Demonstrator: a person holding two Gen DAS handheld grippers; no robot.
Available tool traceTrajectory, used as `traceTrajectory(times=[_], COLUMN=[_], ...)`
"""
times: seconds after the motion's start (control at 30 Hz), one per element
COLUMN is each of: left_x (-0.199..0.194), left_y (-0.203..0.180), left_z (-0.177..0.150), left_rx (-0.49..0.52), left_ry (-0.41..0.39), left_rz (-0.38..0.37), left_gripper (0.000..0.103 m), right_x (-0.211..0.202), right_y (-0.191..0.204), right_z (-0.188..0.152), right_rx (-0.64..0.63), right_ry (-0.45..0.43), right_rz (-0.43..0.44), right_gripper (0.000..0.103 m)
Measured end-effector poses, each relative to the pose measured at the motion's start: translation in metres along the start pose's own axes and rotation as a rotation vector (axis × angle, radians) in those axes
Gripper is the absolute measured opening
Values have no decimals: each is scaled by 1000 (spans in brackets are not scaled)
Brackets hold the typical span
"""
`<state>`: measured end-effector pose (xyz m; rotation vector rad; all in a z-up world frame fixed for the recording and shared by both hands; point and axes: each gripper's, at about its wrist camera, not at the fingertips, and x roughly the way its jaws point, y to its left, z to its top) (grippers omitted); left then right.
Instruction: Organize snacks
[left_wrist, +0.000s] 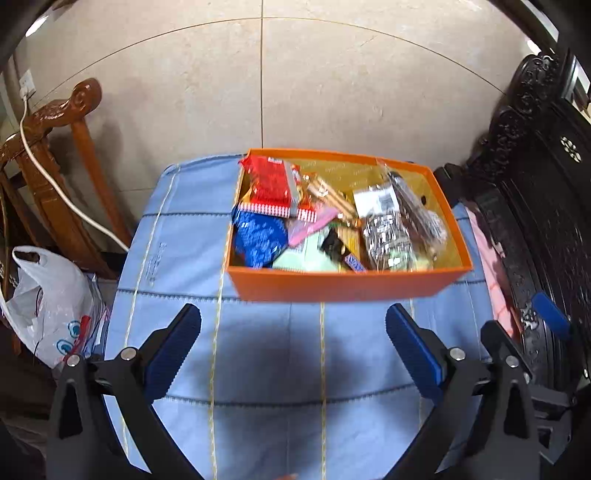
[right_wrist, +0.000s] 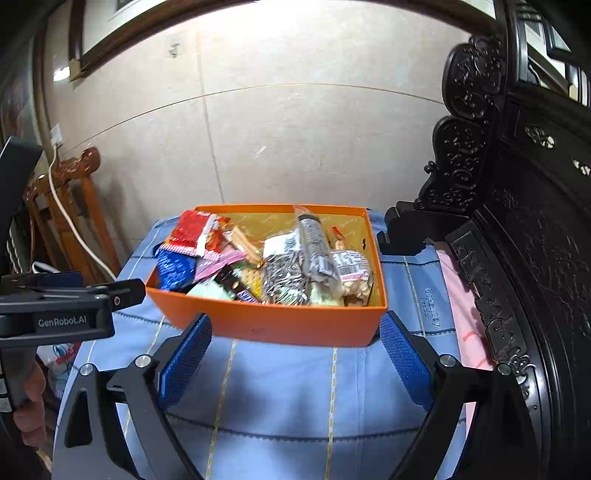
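An orange box (left_wrist: 343, 286) (right_wrist: 266, 321) stands on a blue quilted cloth (left_wrist: 295, 369) (right_wrist: 295, 391), full of snacks. Inside lie a red packet (left_wrist: 269, 181) (right_wrist: 192, 229), a blue packet (left_wrist: 258, 236) (right_wrist: 175, 271), a clear bag of silvery pieces (left_wrist: 388, 232) and a bag of peanuts (right_wrist: 354, 277). My left gripper (left_wrist: 293, 314) hangs open over the cloth, short of the box, with nothing between its fingers. My right gripper (right_wrist: 295, 321) is open too, its blue pads (right_wrist: 188, 354) flanking the box's near wall without touching it.
A carved wooden chair (left_wrist: 55, 147) with a white cable (left_wrist: 55, 184) stands at the left, and a white plastic bag (left_wrist: 48, 306) below it. Dark carved furniture (left_wrist: 535, 184) (right_wrist: 517, 258) and a pink cloth (right_wrist: 461, 314) border the right. A tiled wall (left_wrist: 295, 74) rises behind. A hand (right_wrist: 29, 398) holds the left gripper's body.
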<state>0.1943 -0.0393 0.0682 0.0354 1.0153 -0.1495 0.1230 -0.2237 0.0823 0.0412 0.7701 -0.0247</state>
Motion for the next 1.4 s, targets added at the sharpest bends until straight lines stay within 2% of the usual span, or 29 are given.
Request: traceTrajectory(times=[0.2, 0.53, 0.77, 0.9, 1.07, 1.27, 1.4], left_x=[-21, -47, -61, -69, -80, -83, -82], left_y=[6, 11, 10, 10, 9, 14, 18], left_z=[-21, -31, -35, -36, -38, -36, -35], left_rx=[5, 13, 12, 10, 12, -9, -31], left_ry=[8, -21, -55, -83, -138, -131, -117], left_rz=[-35, 20, 85, 75, 98, 112, 83], left_gripper=[98, 99, 99, 99, 98, 99, 99], right_x=[-20, -42, -54, -60, -61, -59, -60], right_y=[15, 19, 16, 14, 14, 13, 12], right_z=[-9, -14, -16, -16, -16, -15, -14], right_rx=[-32, -32, -33, -32, -30, -36, -40], right_ry=[-10, -36, -51, -68, -68, -62, -66], right_rz=[-3, -40, -52, -60, -62, -55, -50], right_gripper=[93, 96, 96, 96, 96, 96, 97])
